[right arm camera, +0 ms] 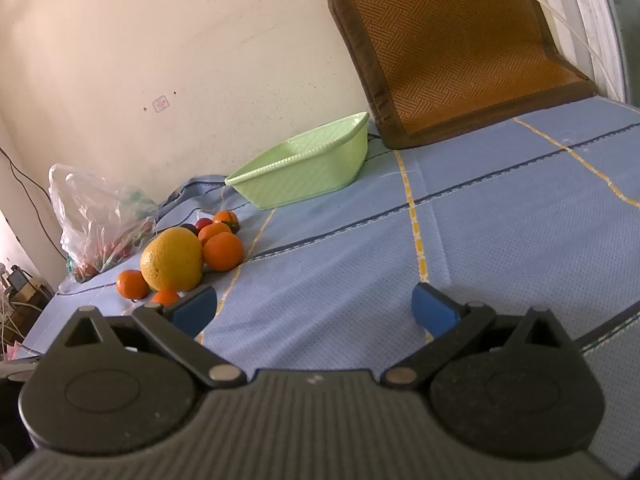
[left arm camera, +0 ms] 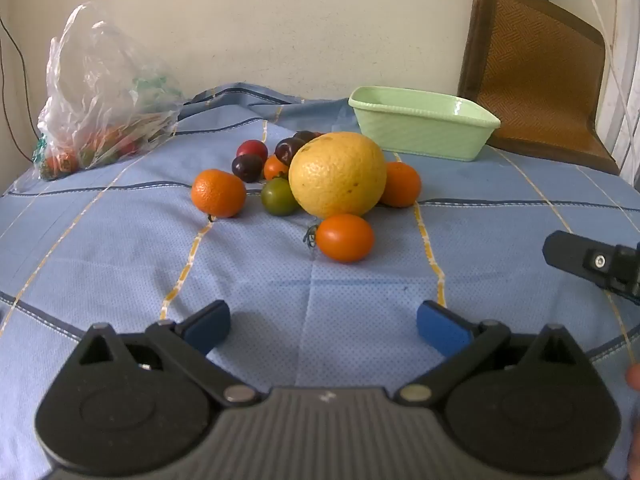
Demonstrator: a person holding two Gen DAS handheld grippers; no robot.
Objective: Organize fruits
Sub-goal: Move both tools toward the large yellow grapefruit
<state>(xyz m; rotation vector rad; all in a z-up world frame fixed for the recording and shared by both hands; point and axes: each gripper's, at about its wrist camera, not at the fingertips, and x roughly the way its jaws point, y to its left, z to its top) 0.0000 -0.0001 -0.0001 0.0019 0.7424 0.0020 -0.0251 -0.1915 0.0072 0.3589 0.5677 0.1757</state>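
A pile of fruit lies on the blue cloth: a big yellow citrus (left arm camera: 337, 175) (right arm camera: 172, 259), orange mandarins (left arm camera: 218, 193) (right arm camera: 223, 251), an orange tomato (left arm camera: 345, 237), a green tomato (left arm camera: 279, 196) and dark plums (left arm camera: 247, 167). Behind it stands a light green basket (left arm camera: 424, 127) (right arm camera: 304, 168), which looks empty. My left gripper (left arm camera: 323, 330) is open, hovering short of the orange tomato with nothing between its blue pads. My right gripper (right arm camera: 314, 308) is open too, right of the pile over bare cloth; one of its fingers (left arm camera: 576, 258) shows at the left wrist view's right edge.
A clear plastic bag (left arm camera: 100, 100) (right arm camera: 100, 216) with more produce sits at the back left by the wall. A brown woven cushion (left arm camera: 536, 68) (right arm camera: 452, 40) leans at the back right. Cables hang along the wall at left and right.
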